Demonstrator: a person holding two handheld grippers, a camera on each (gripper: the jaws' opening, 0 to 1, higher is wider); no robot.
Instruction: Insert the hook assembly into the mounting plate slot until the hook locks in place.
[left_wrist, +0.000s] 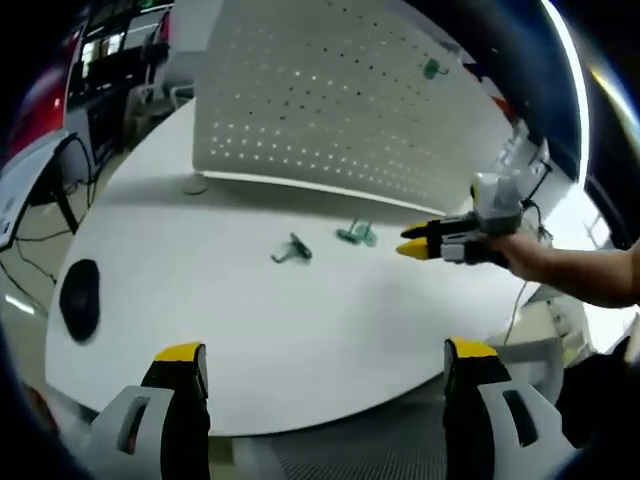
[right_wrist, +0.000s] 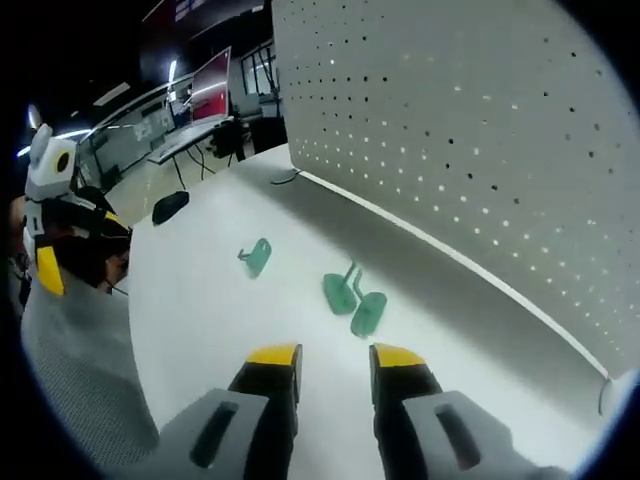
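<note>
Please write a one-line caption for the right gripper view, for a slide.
Right gripper, empty, approaches green hooks lying on the white table before the pegboard.

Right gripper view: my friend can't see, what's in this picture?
Green hooks lie on a white table, just ahead of the right gripper, whose yellow-tipped jaws are slightly apart. A white pegboard stands behind, and the left gripper shows at the left.

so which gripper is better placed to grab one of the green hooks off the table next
Right. The right gripper sits just short of the paired green hooks, jaws pointing at them. The left gripper hangs back at the table edge, jaws wide, far from either hook.
</note>
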